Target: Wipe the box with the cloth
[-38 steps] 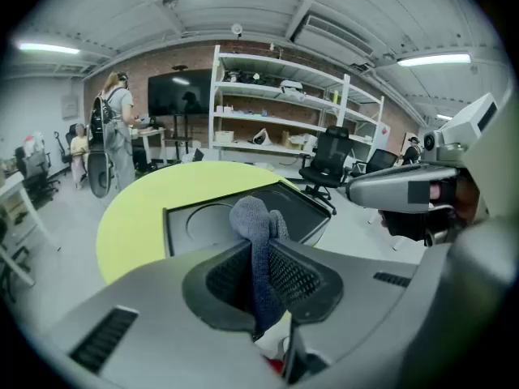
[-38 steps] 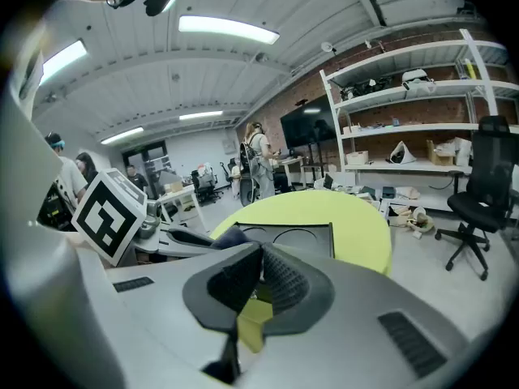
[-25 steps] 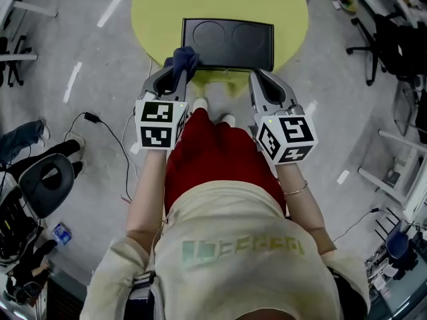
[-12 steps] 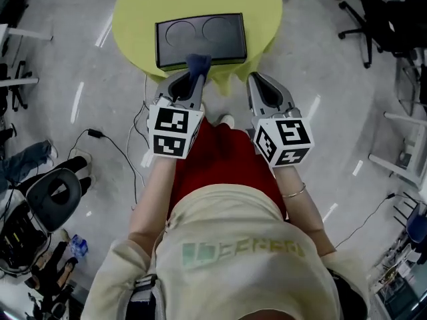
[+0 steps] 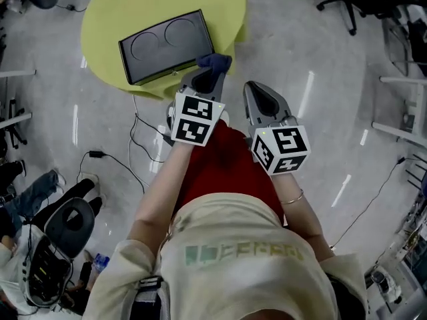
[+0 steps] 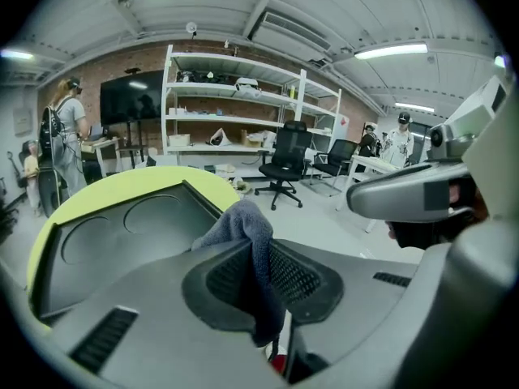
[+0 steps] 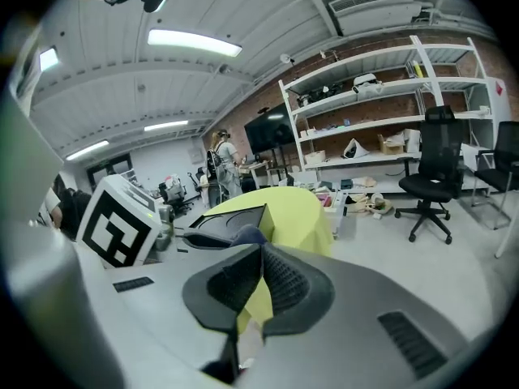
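Looked steeply down on a person [image 5: 233,259] in a cream top and red shorts, w/ a gripper in each hand. Showed the left gripper [image 5: 208,74] clamped on a dark blue cloth [image 5: 215,61], bunched out past the jaw tips, just off the near right corner of the box [image 5: 167,44]; couldn't tell whether touching. Showed the box as black and flat, w/ two round recesses on top, lying on a round yellow-green table [image 5: 127,5] near its front edge. Had the right gripper [image 5: 253,91] just beside the left, over bare floor, jaws pressed together w/ nothing between, apart from box and table. On the floor at left: a black cable [image 5: 95,155] and a black chair [image 5: 67,219]. In the left gripper view: saw the cloth pinched between the jaws and hanging down, w/ box and table edge directly behind, nothing in between. Farther back: white shelving [image 6: 243,112], a black office chair [image 6: 288,156], a bystander [image 6: 66,128] w/ a backpack at far left. In the right gripper view: saw the left gripper's marker cube [image 7: 122,221] at left, box beyond the jaw tips.
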`<act>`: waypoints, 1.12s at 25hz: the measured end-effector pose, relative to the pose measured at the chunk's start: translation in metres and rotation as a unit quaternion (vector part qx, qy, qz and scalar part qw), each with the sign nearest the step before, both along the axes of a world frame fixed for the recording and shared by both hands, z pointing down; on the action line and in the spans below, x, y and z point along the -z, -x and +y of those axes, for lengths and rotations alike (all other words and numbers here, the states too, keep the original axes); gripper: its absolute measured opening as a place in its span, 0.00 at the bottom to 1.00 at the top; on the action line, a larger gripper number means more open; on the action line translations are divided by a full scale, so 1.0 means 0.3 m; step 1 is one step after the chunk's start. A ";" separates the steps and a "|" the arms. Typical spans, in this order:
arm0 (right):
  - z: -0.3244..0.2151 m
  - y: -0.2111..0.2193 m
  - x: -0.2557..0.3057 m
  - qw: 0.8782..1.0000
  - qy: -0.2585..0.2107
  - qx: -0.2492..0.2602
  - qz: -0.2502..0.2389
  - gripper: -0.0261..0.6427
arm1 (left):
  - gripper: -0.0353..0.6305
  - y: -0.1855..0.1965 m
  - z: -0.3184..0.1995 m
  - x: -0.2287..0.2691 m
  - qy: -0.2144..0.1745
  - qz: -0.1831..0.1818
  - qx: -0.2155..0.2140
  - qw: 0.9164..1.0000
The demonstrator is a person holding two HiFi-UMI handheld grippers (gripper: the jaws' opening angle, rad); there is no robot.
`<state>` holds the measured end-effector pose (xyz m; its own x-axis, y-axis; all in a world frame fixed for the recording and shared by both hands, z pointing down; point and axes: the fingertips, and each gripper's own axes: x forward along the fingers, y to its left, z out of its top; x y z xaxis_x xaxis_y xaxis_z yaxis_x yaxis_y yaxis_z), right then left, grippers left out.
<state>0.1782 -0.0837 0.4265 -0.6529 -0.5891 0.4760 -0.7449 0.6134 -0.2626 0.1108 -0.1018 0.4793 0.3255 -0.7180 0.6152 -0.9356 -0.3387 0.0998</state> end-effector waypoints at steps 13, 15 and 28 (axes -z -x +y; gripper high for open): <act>0.021 0.215 -0.060 0.997 0.026 0.059 0.032 0.10 | 0.15 0.296 0.058 -0.100 0.040 0.039 0.095 0.994; 0.050 0.279 -0.065 0.996 0.024 0.078 0.037 0.10 | 0.15 0.376 0.110 -0.108 0.044 0.049 0.117 0.991; 0.212 0.634 -0.013 0.983 -0.003 0.177 0.041 0.10 | 0.15 0.827 0.396 -0.071 0.034 0.057 0.253 0.965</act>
